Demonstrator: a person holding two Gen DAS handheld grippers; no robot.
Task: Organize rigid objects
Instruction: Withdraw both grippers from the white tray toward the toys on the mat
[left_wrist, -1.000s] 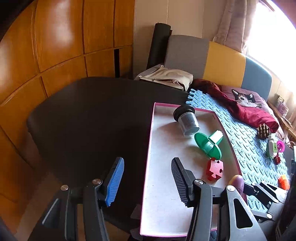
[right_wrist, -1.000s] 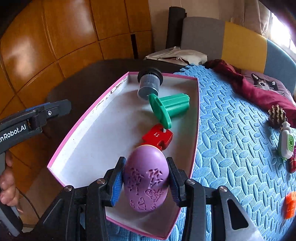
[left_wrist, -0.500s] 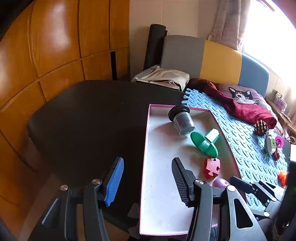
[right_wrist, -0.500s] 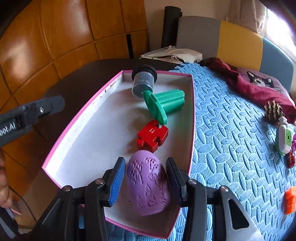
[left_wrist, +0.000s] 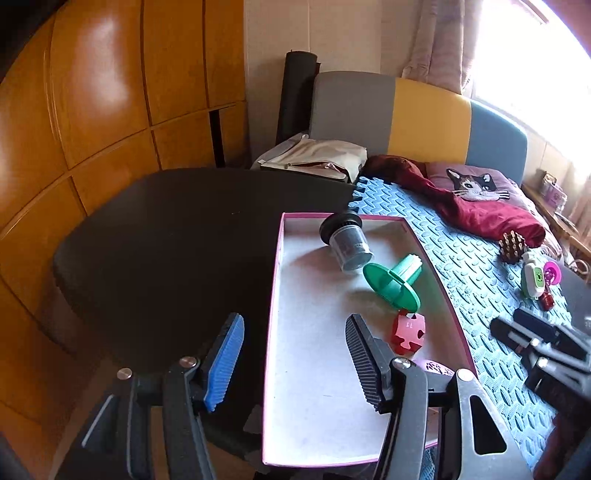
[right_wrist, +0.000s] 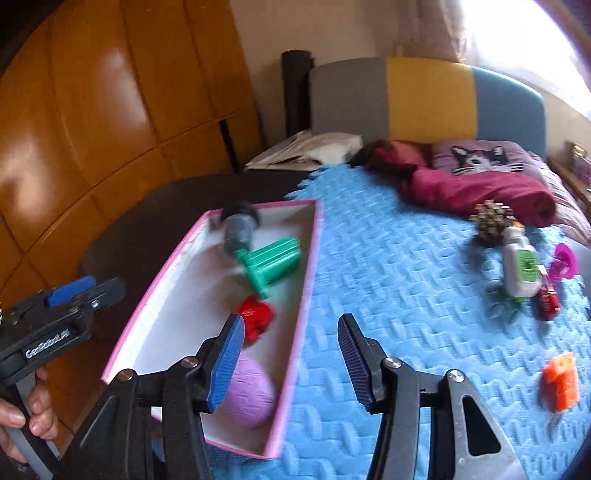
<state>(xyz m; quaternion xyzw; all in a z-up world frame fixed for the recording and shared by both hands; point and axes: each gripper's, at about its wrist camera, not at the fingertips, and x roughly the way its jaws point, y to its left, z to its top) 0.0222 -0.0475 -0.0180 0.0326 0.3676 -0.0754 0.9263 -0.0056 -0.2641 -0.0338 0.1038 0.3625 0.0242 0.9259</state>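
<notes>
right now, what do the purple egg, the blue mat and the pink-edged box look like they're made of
Egg: probably hard plastic, matte, with a moulded relief pattern. Mat: likely soft foam, with an embossed leaf texture and interlocking toothed edges. Box: apparently cardboard, with thin flat walls and a matte pale inside.

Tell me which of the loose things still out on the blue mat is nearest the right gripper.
The orange block, lying alone near the right gripper. The pine cone, white bottle and pink piece cluster farther back on the blue mat.
</notes>
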